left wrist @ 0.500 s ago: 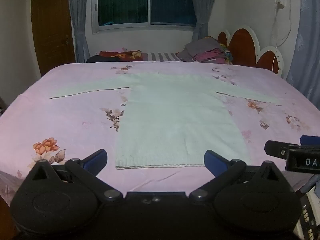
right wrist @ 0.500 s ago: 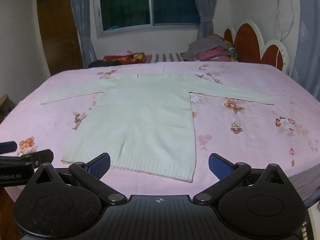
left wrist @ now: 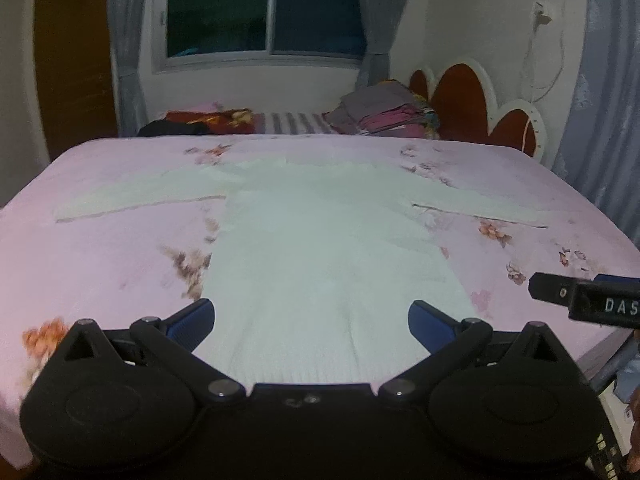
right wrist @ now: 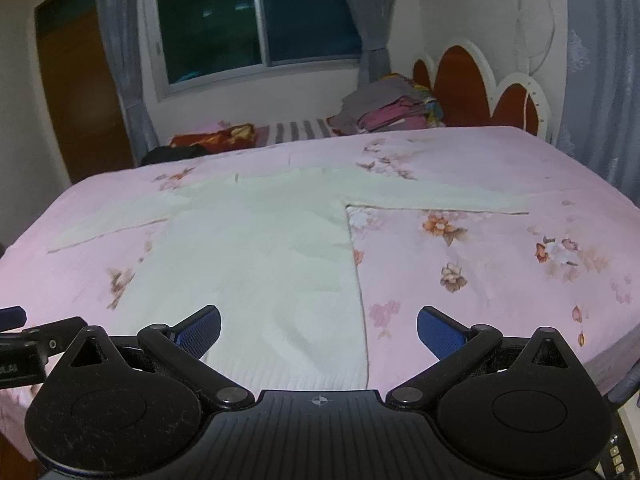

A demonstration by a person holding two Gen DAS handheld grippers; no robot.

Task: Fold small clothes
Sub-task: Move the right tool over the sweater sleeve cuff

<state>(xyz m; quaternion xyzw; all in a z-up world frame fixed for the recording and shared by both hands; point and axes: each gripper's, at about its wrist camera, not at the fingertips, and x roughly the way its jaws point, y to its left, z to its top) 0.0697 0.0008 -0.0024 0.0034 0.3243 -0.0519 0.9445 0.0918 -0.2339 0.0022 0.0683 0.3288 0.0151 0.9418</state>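
pink bed (left wrist: pixel 100 272) holds flat sweater (left wrist: pixel 320 264); both grippers tilt downward, jaws wide

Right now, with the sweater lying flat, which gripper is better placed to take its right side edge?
Right. The right gripper, fingers open, straddles the sweater's right side edge near the hem. The left gripper sits over the middle of the hem.

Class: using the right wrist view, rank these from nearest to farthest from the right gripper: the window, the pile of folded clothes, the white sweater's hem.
1. White sweater's hem, just ahead of the right gripper.
2. Pile of folded clothes, beyond the bed's far edge, right of centre.
3. Window, on the back wall.
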